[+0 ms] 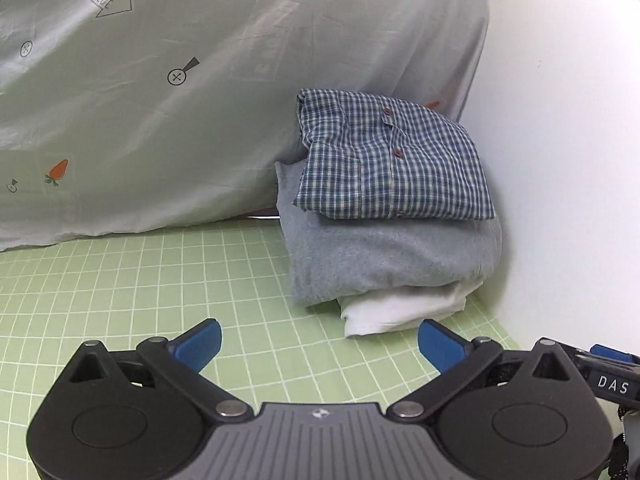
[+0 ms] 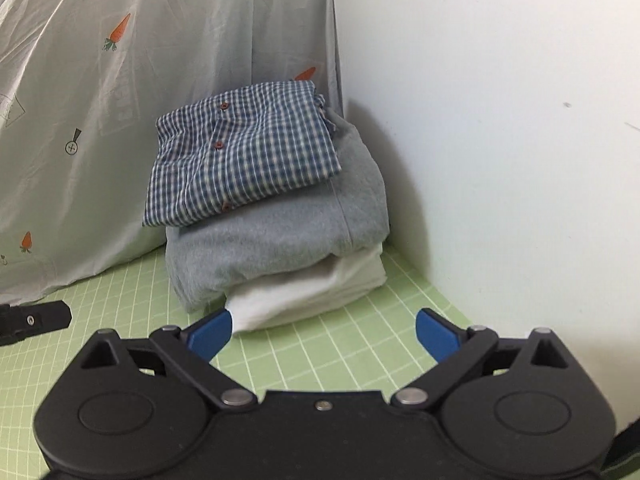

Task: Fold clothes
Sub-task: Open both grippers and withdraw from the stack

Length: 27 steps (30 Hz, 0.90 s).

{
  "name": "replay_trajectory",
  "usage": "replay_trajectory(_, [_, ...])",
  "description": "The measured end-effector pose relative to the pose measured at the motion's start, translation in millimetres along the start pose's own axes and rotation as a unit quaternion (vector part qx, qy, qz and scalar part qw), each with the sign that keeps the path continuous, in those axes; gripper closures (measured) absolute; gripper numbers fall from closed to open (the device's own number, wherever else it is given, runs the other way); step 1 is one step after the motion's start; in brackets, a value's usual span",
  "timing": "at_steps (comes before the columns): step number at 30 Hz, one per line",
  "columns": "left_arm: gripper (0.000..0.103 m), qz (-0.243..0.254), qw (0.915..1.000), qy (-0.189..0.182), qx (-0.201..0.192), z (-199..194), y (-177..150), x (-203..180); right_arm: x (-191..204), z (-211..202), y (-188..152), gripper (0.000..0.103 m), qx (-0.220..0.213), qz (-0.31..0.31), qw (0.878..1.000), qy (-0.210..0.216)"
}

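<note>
A stack of folded clothes stands in the corner on the green grid mat. On top lies a blue checked shirt with brown buttons, under it a grey-blue sweater, and at the bottom a white garment. My left gripper is open, short of the stack, with nothing between its blue pads. My right gripper is open too, its left pad just in front of the white garment's corner, holding nothing.
A pale sheet printed with carrots hangs behind and left of the stack. A white wall closes the right side. Part of the other gripper shows at the right edge and at the left edge.
</note>
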<state>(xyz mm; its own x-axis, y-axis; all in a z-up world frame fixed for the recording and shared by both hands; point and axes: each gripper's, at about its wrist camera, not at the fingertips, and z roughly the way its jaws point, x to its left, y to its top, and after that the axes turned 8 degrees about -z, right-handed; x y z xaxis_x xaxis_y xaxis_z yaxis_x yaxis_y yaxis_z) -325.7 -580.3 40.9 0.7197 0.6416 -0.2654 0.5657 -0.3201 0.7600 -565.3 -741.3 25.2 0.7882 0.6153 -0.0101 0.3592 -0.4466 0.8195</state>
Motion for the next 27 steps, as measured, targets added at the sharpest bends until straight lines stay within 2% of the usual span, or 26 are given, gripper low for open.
replay_trajectory(8, [0.000,0.037,0.9992,-0.015,0.004,-11,-14,-13,-12,-22,-26,0.004,0.013,0.019,1.000,0.002])
replay_trajectory(16, [0.000,0.059,0.9980,-0.022,0.011,-13,-19,-15,-8,-26,-30,0.004,0.013,0.022,1.000,0.005])
replay_trajectory(27, [0.000,0.063,0.9977,-0.026,0.007,-16,-13,-4,3,-29,-29,0.004,0.009,0.028,1.000,0.003])
